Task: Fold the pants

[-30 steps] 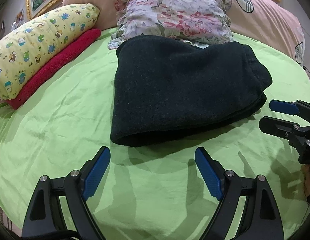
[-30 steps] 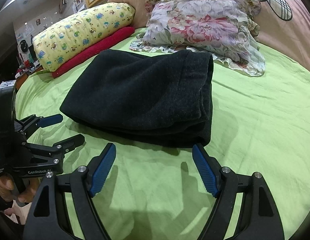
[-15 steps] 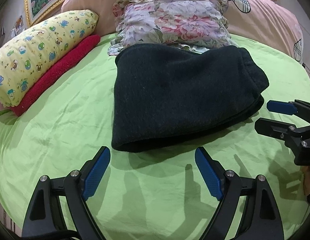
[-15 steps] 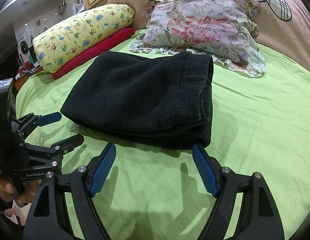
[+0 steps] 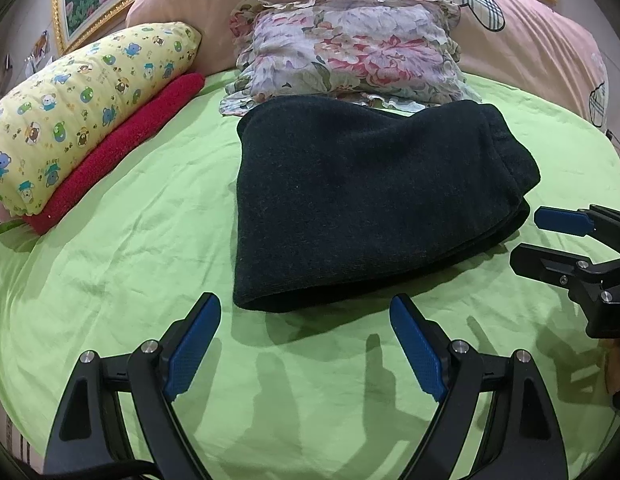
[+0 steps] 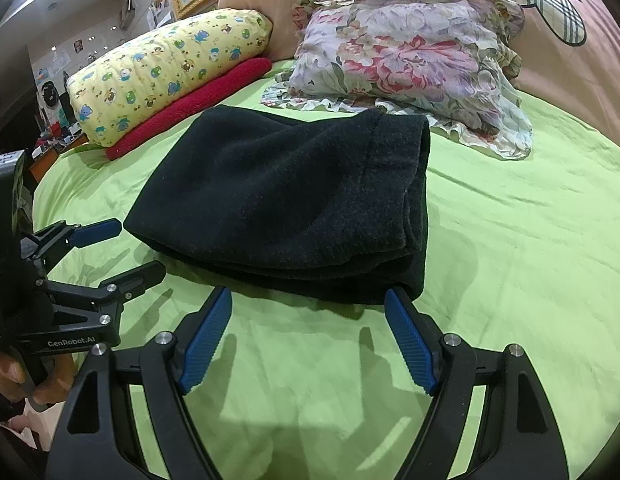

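The dark pants [image 5: 361,200] [image 6: 294,204] lie folded into a thick rectangle on the green bed sheet [image 5: 122,248] [image 6: 509,240]. My left gripper [image 5: 306,312] hovers just in front of the fold's near left corner, jaws wide apart and empty. My right gripper [image 6: 310,304] hangs before the near right corner, also open with nothing between its blue pads [image 6: 409,344]. Each gripper shows in the other's view: the right gripper [image 5: 537,236] at the right edge, the left gripper [image 6: 138,248] at the left edge. Neither touches the cloth.
A floral pillow [image 5: 349,48] lies just behind the pants. A yellow patterned pillow [image 5: 82,104] rests on a red rolled towel [image 5: 122,148] at the back left. A pink headboard cushion [image 5: 549,48] rings the far side. A hand [image 6: 10,376] holds the left gripper's handle.
Both views shifted very slightly; the pants and both grippers stay as they were, jaws still wide apart.
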Demonstrator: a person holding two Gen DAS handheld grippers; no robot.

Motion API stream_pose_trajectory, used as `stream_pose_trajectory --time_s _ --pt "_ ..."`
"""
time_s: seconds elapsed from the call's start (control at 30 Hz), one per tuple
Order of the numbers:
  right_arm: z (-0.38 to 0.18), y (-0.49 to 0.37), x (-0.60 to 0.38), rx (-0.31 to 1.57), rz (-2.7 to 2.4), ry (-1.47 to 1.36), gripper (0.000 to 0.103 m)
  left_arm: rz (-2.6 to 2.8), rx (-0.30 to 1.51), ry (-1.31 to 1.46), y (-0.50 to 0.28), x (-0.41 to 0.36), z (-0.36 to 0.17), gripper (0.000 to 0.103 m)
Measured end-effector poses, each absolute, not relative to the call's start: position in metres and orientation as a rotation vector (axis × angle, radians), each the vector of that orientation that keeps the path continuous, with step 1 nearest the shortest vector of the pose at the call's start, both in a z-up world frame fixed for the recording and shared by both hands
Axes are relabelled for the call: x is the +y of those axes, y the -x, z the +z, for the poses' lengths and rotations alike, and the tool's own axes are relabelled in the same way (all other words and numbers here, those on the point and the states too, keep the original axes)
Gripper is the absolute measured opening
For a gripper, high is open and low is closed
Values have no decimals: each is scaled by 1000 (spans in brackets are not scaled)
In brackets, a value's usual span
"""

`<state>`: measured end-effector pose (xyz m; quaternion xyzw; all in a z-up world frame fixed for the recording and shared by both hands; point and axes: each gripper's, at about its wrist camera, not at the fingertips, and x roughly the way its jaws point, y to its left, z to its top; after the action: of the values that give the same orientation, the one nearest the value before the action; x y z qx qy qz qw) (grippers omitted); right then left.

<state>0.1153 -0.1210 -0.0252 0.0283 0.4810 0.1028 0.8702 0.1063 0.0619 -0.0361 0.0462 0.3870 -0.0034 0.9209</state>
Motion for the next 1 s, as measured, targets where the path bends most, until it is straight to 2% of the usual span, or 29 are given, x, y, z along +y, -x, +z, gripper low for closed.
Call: stream_pose_trajectory --time_s 1.0 --pt "-22 -116 -123 997 209 -64 79 8 791 -102 -108 67 -32 87"
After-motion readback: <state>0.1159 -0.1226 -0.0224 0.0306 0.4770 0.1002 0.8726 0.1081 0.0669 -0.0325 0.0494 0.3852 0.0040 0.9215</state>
